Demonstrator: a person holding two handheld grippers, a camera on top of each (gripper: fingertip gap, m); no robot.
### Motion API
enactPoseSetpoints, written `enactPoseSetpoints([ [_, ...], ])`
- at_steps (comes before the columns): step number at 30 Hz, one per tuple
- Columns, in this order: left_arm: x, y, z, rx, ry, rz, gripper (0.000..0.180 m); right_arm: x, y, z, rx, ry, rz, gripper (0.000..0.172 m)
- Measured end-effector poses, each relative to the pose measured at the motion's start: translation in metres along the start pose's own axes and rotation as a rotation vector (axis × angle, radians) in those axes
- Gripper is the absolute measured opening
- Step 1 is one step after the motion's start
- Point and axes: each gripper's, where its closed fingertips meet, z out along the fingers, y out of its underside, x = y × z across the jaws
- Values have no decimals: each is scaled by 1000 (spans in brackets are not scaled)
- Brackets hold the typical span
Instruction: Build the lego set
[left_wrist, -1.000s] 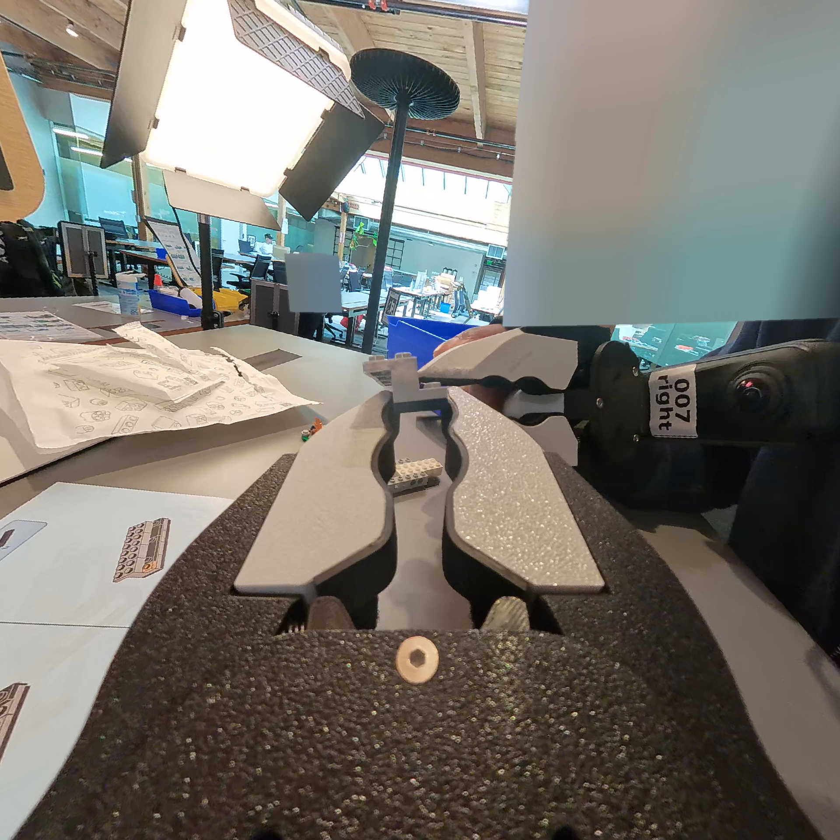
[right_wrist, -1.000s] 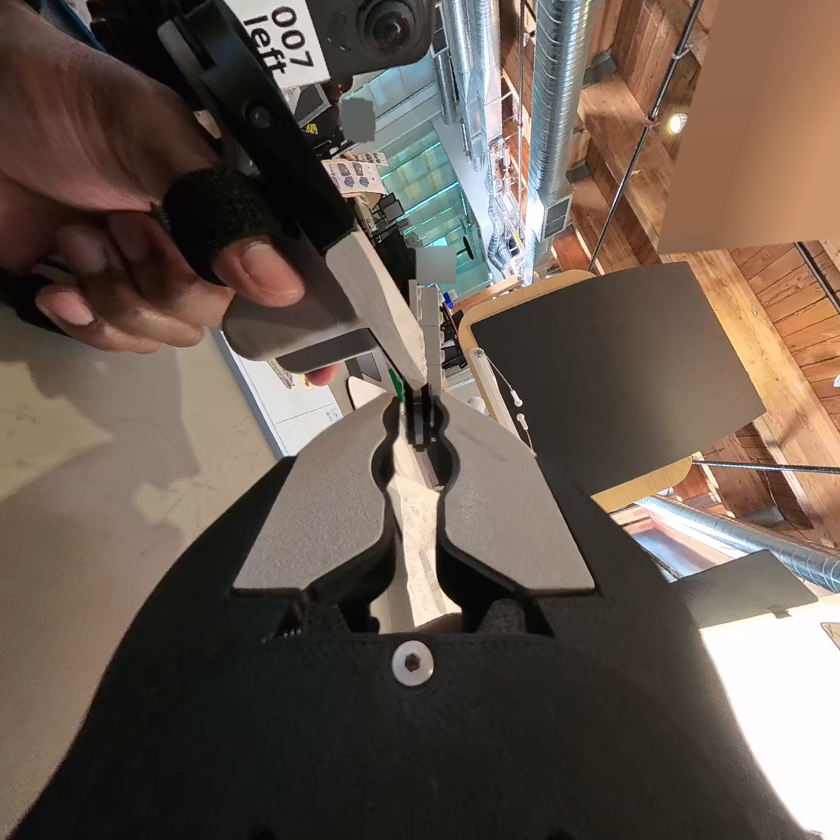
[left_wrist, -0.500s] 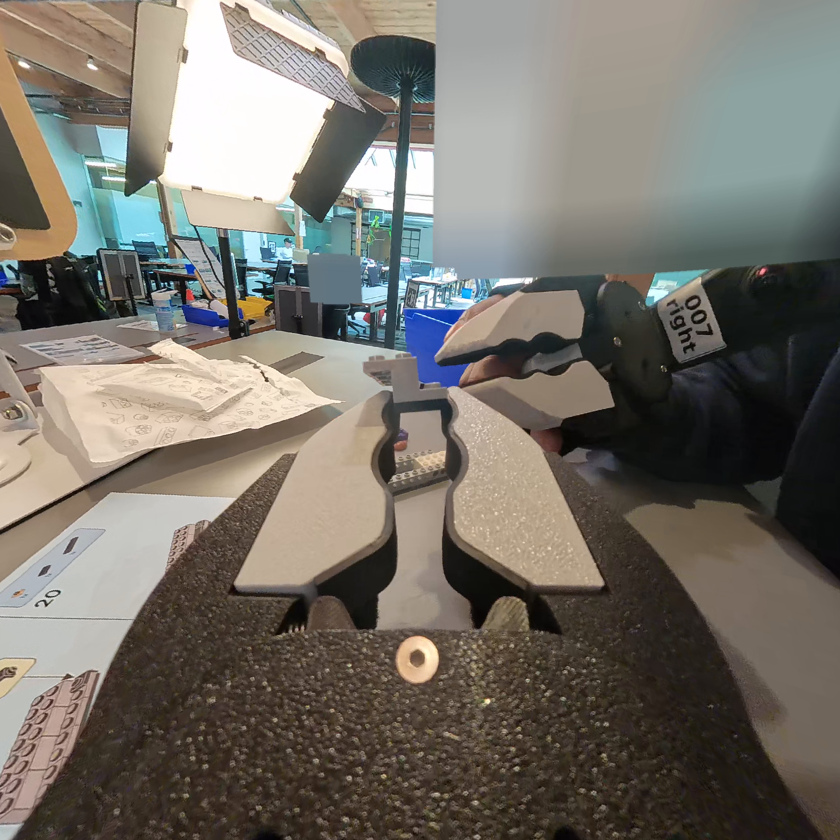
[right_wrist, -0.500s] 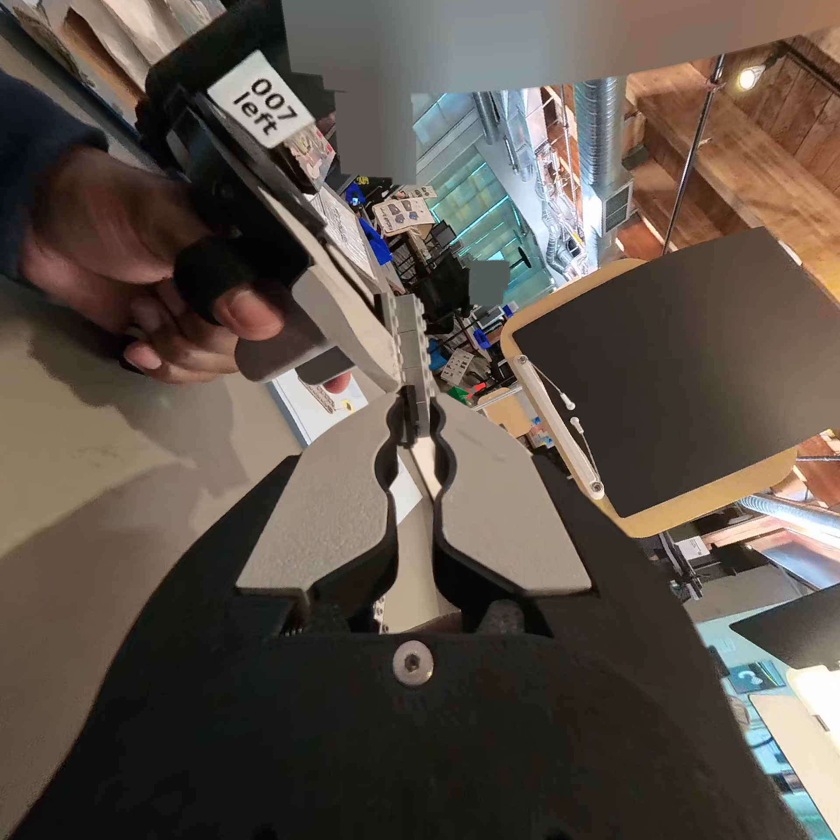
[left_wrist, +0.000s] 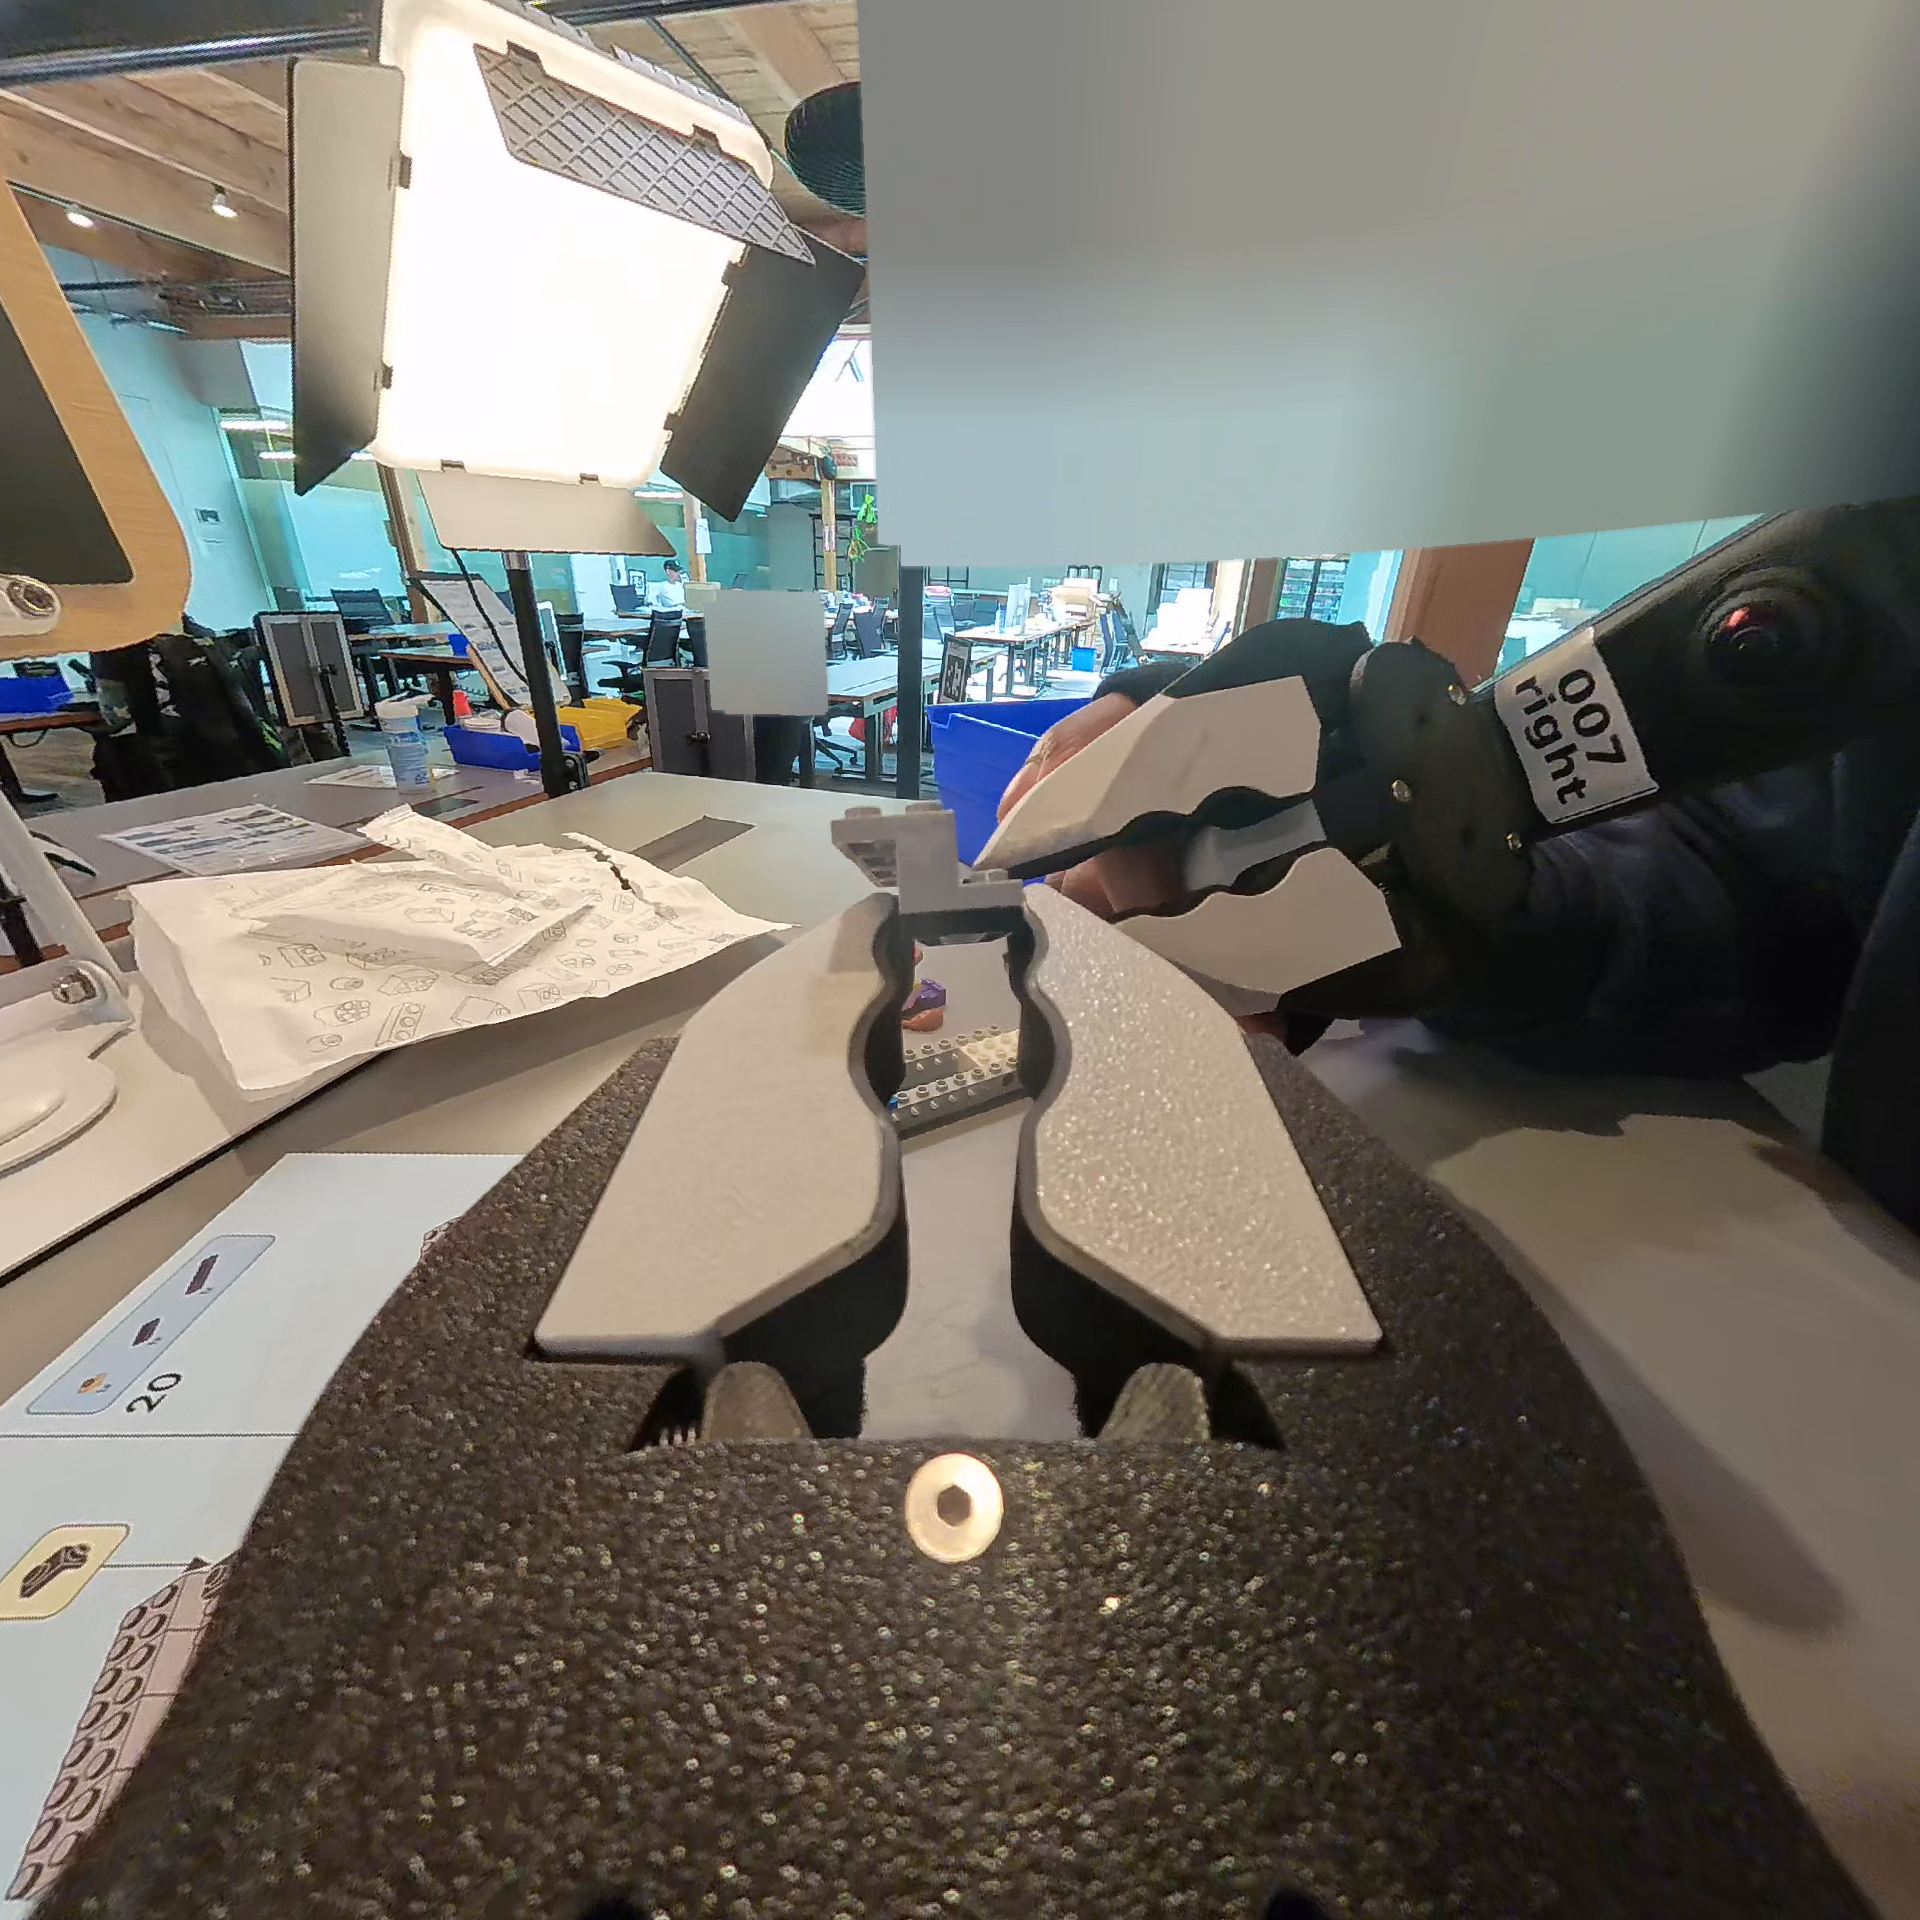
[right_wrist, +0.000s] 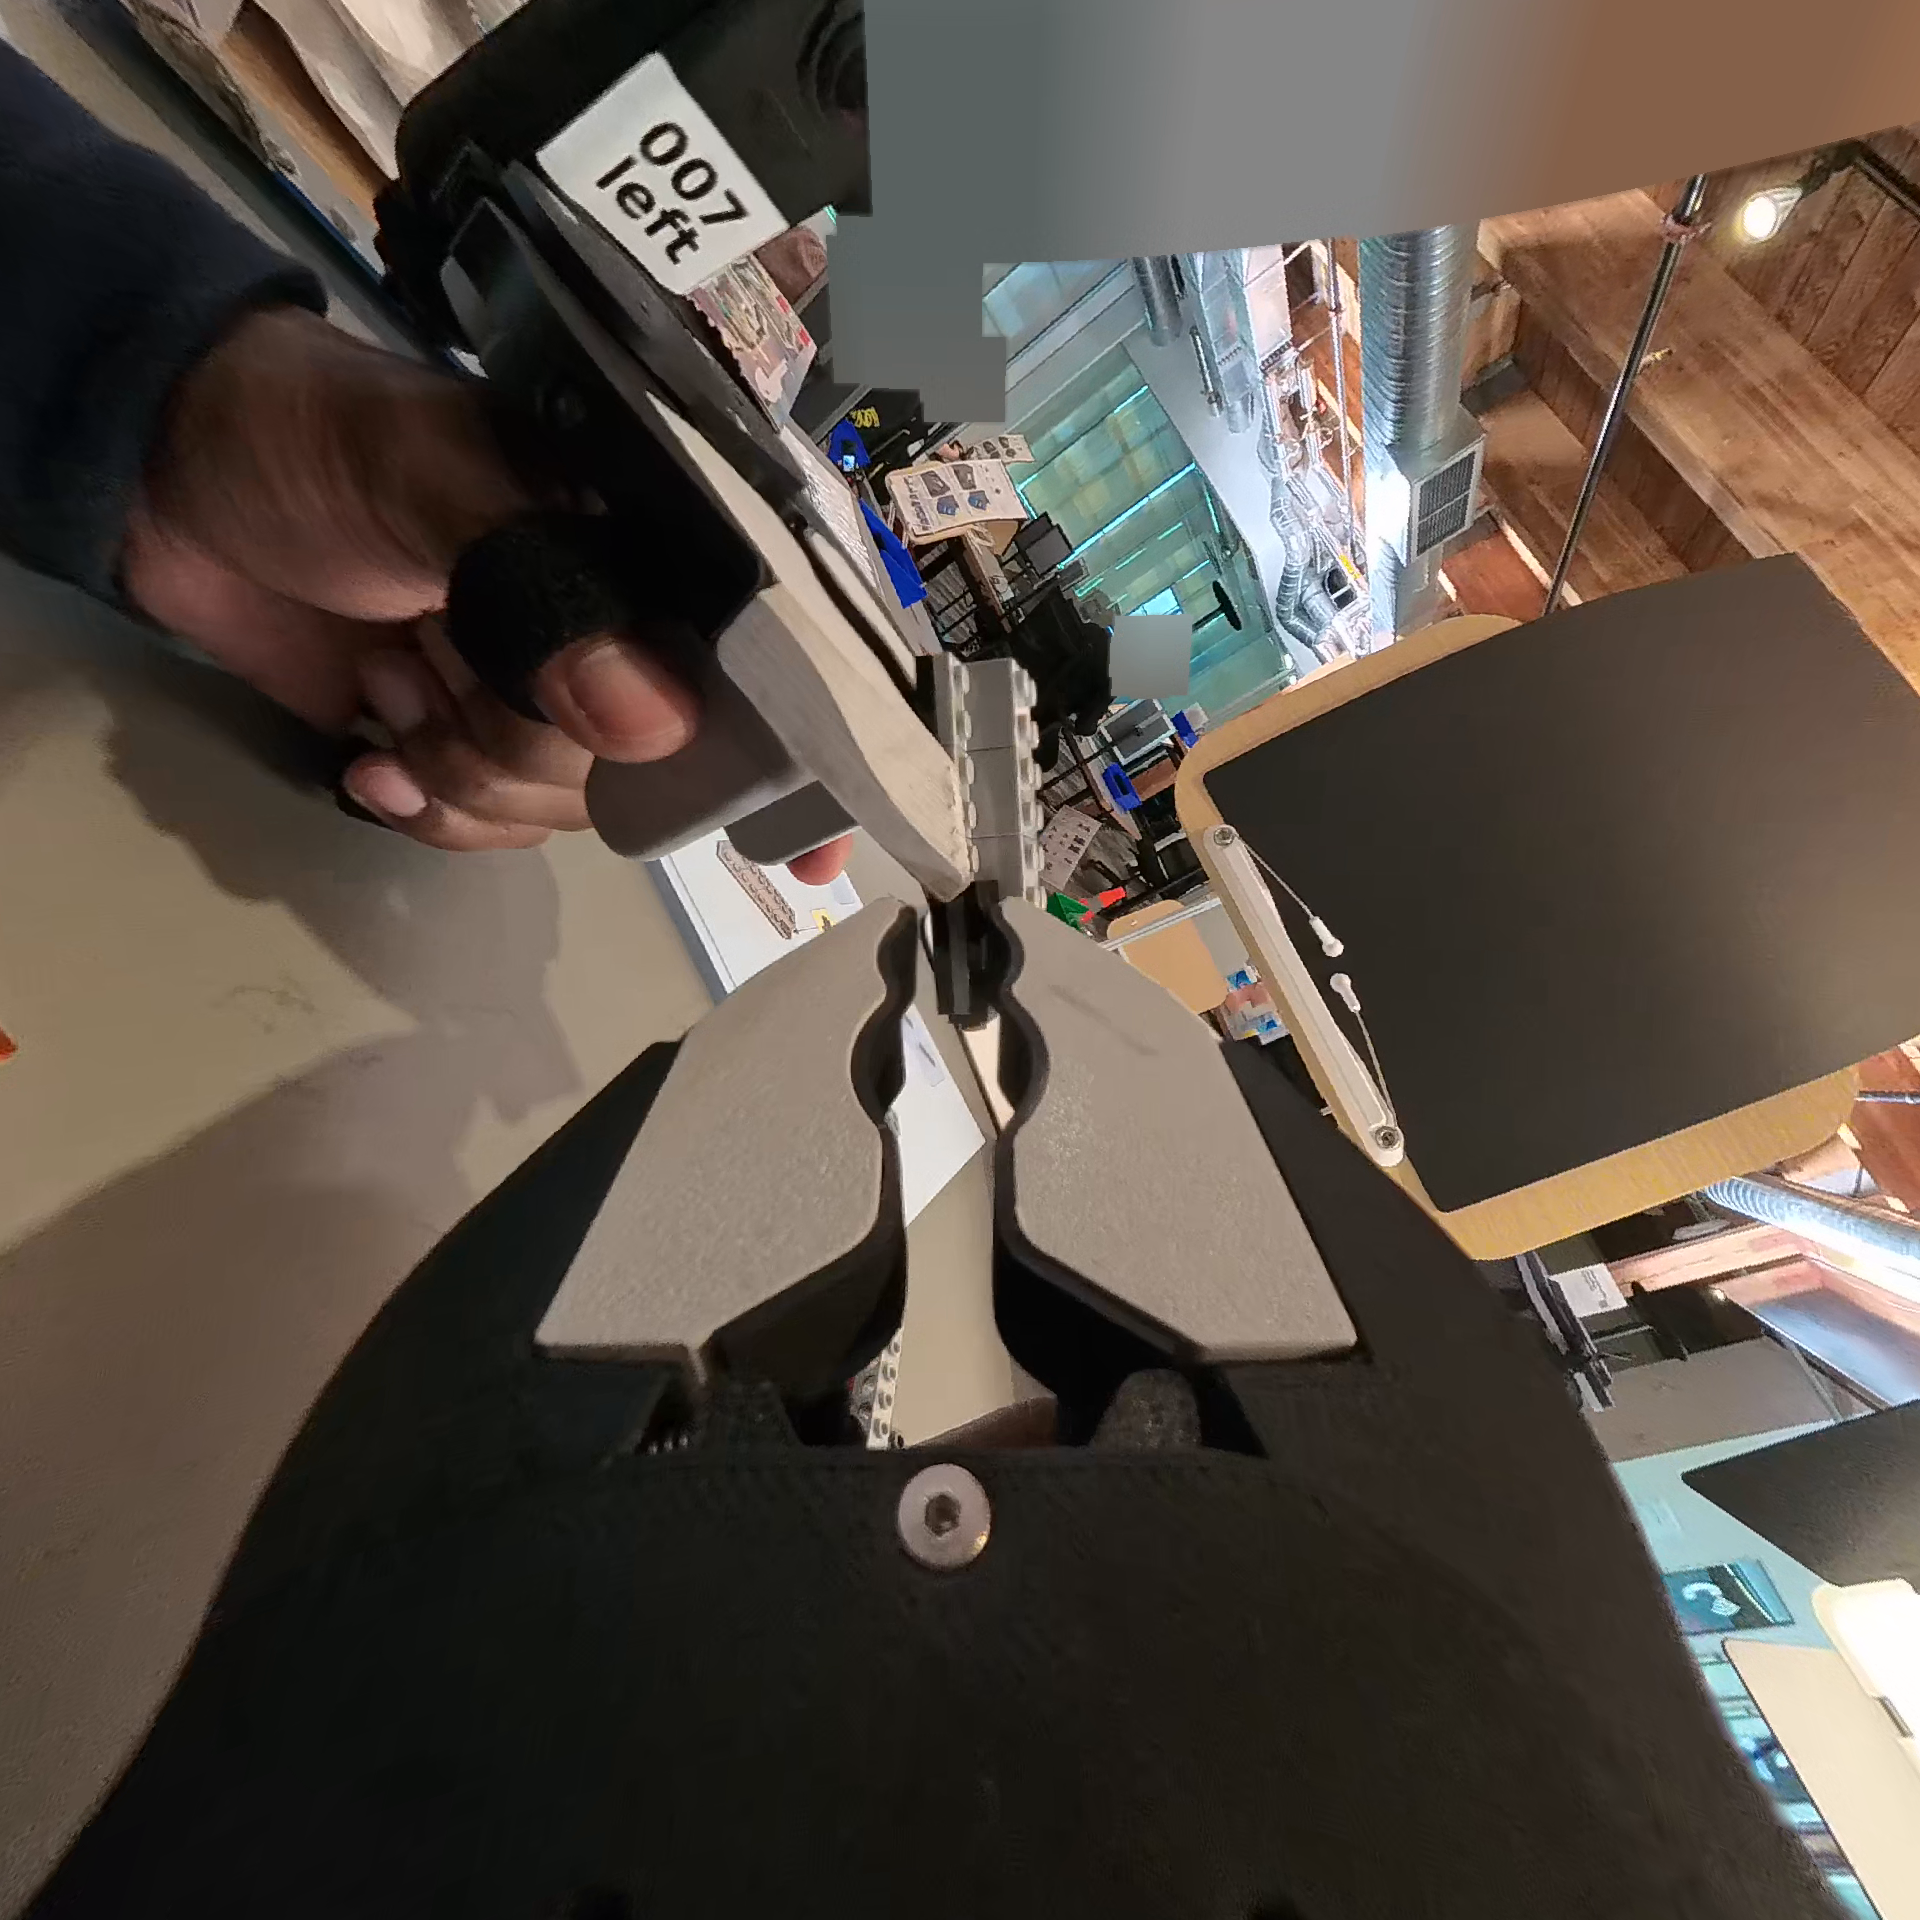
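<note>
Grey brick assembly (left_wrist: 920, 862) sits in grey left tongs (left_wrist: 958, 920); the right tongs (right_wrist: 961, 914) pinch a small black piece (right_wrist: 961, 966). White paper bag (left_wrist: 416, 945) bears black line drawings; the bench (left_wrist: 1558, 1195) is grey.

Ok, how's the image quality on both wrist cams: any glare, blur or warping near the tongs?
Left wrist view: sharp at the left tongs and grey brick assembly; the studio light panel is blown out white; wide-angle bending at the edges. Right wrist view: motion blur on the hand and table; small black piece in shadow.
</note>
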Motion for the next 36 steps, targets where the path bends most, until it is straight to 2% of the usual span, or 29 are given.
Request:
enactPoseSetpoints([
  [29, 5, -6, 0, 48, 23, -30, 17, 1, -2, 1, 11, 54, -86, 9],
  [34, 1, -8, 0, 77, 18, -71, 17, 4, -3, 3, 6, 119, -107, 9],
  [36, -2, -11, -2, 105, 0, -82, 17, 3, -5, 1, 22, 116, -111, 16],
])
